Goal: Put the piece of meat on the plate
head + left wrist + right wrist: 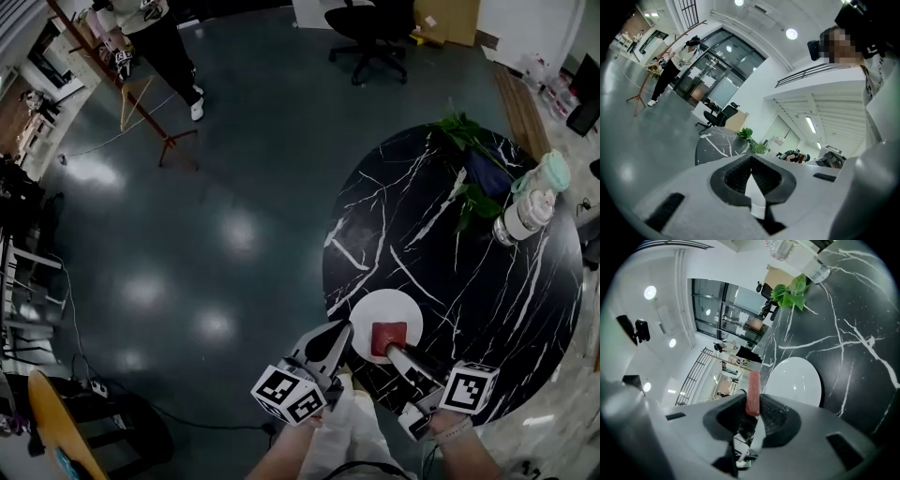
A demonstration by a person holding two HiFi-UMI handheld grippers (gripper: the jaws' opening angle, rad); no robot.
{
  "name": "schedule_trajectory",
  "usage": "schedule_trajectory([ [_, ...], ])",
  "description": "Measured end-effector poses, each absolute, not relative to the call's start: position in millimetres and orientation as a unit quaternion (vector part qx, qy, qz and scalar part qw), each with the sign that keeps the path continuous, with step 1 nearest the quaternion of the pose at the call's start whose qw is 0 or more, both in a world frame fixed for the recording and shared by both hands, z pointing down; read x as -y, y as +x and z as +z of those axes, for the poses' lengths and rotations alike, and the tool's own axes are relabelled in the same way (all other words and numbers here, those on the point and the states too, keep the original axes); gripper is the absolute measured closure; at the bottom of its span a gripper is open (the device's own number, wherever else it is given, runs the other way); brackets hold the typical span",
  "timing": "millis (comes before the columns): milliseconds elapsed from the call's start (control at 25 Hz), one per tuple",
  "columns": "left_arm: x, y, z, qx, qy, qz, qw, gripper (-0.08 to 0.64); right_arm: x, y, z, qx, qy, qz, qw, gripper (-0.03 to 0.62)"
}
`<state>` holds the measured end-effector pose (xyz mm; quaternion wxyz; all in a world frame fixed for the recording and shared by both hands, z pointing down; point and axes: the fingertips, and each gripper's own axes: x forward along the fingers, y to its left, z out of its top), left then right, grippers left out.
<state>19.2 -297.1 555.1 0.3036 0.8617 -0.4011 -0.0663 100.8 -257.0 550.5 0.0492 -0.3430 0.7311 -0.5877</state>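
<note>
A round black marble tabletop with white veins fills the right of the head view. Near its closest edge sits a white plate, bare. The left gripper hangs just beside the plate, its jaws together and empty. The right gripper has its jaws clamped on a flat red piece of meat, held over the plate. The carry looks nearly done; next, lower the meat onto the plate and open the jaws.
</note>
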Motion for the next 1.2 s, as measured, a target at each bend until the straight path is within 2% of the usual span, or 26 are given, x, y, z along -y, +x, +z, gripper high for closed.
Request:
schedule_trajectory([
  [200, 317.8, 18.3, 562.2, 0.410, 0.868, -0.054, 0.273, 0.551, 262.8, 98.3, 575.9, -0.713, -0.345, -0.610, 0.004, 0.508],
  [440, 325.4, 14.3, 560.3, 0.417, 0.865, -0.066, 0.271, 0.551, 272.9, 89.3, 581.3, -0.702, -0.337, -0.627, 0.013, 0.508],
  [1200, 324.7, 5.6, 559.7, 0.425, 0.856, -0.087, 0.281, 0.551, 284.2, 95.7, 589.6, -0.768, -0.394, -0.482, -0.155, 0.502],
])
